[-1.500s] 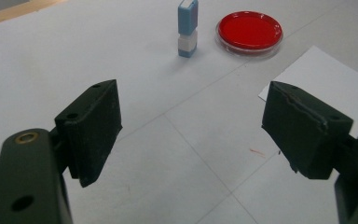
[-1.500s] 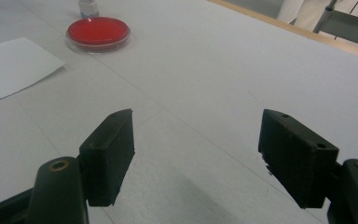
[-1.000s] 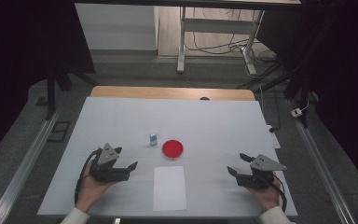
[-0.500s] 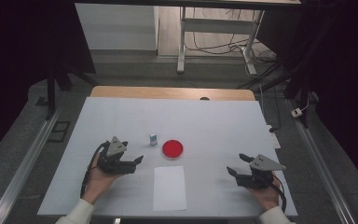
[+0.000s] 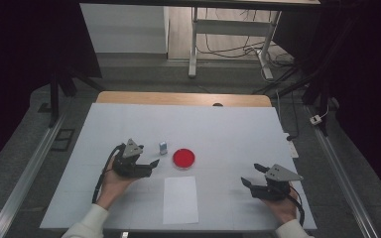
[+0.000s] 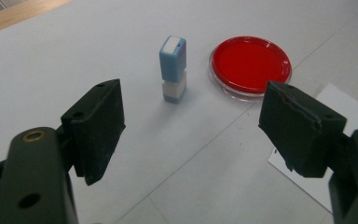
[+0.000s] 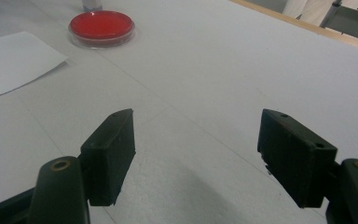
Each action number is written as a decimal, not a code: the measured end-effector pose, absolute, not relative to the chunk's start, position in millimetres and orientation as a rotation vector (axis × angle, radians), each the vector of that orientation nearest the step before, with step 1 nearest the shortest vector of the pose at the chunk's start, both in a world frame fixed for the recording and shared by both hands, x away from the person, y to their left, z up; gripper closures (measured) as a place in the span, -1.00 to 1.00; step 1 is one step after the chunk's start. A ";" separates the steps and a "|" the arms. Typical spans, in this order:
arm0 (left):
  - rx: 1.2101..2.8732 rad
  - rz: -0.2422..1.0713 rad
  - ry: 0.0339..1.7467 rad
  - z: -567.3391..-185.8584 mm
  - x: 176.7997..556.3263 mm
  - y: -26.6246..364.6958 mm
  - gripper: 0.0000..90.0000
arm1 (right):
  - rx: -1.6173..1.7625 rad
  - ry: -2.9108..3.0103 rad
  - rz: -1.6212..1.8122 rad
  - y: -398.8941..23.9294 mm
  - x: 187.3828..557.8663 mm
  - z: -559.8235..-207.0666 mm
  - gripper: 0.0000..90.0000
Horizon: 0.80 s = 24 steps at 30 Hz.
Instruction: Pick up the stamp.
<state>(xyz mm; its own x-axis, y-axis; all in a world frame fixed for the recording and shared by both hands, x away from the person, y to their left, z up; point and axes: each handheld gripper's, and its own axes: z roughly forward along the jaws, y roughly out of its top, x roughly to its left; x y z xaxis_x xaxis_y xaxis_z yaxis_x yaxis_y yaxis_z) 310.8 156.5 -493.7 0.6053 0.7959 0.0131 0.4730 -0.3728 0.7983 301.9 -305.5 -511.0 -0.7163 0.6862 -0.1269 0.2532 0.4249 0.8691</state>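
Note:
A small blue and white stamp (image 5: 163,147) (image 6: 173,68) stands upright on the white table (image 5: 228,134). Just right of it lies a round red ink pad (image 5: 184,158) (image 6: 250,66) (image 7: 101,25) in a clear dish. A white sheet of paper (image 5: 180,199) (image 7: 9,60) lies in front of the pad. My left gripper (image 5: 149,166) (image 6: 200,130) is open, a short way left of the stamp and pad, jaws pointing at them with nothing between. My right gripper (image 5: 250,175) (image 7: 196,154) is open over bare table at the right, well away from the pad.
A wooden strip (image 5: 178,98) runs along the table's far edge, with a small dark spot (image 5: 218,104) on it. Beyond stand a metal frame (image 5: 194,44) and cables (image 5: 228,47) on the floor. Rails (image 5: 25,171) flank the table.
My left gripper has moved forward and to the right, closer to the stamp and the ink pad. The right gripper has hardly shifted.

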 end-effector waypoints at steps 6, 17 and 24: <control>2.049 0.511 0.992 -494.1 319.3 149.3 -0.51 | 0.797 2.219 1.232 -305.6 302.2 -511.7 -0.40; 2.076 0.508 0.965 -494.8 329.4 137.7 -0.50 | 0.796 2.220 1.230 -305.5 302.1 -511.9 -0.40; 2.097 0.502 0.947 -495.4 334.5 129.9 -0.50 | 0.798 2.219 1.229 -305.8 302.1 -511.9 -0.40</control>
<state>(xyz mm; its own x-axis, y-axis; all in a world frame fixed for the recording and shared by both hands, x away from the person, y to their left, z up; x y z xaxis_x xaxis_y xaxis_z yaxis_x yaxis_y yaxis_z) 334.5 129.9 -495.4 0.6468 0.7617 0.0393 0.4600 -0.4307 0.7764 302.1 -305.8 -511.9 -0.7160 0.6868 -0.1251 0.2581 0.4269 0.8667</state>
